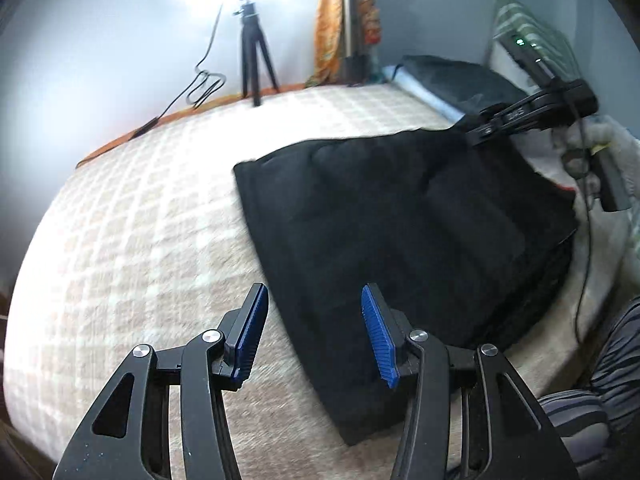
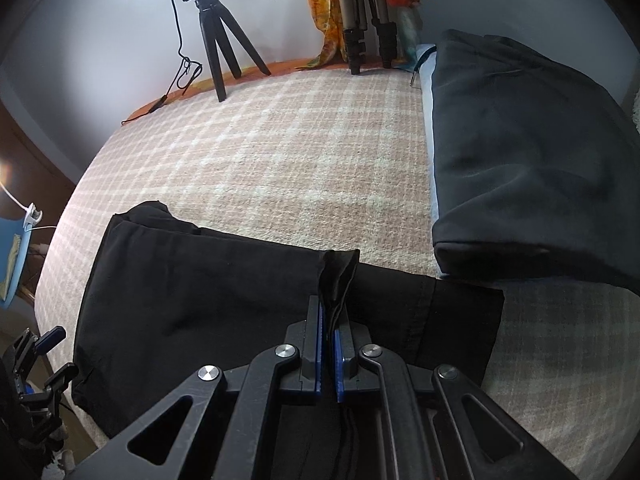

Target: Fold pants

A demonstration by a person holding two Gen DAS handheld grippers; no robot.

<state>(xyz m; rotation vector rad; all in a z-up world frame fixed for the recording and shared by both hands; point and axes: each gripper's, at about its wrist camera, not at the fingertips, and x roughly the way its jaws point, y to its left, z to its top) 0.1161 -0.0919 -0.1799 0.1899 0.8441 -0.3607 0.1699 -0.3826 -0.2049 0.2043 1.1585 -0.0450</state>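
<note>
Black pants (image 1: 400,240) lie folded on a beige checked blanket (image 1: 140,220). My left gripper (image 1: 314,300) is open and empty, hovering over the pants' near left edge. My right gripper (image 2: 330,308) is shut on a pinched fold of the black pants (image 2: 200,300) at their far edge. In the left wrist view the right gripper (image 1: 480,130) shows at the pants' far right corner. The left gripper (image 2: 44,356) shows at the lower left of the right wrist view.
A stack of dark folded clothes (image 2: 520,152) lies on the blanket (image 2: 280,152) at the right. A ring light on a small black tripod (image 2: 216,40), its cable and a grey tripod (image 2: 360,12) stand by the far wall. A striped cushion (image 1: 600,380) is at right.
</note>
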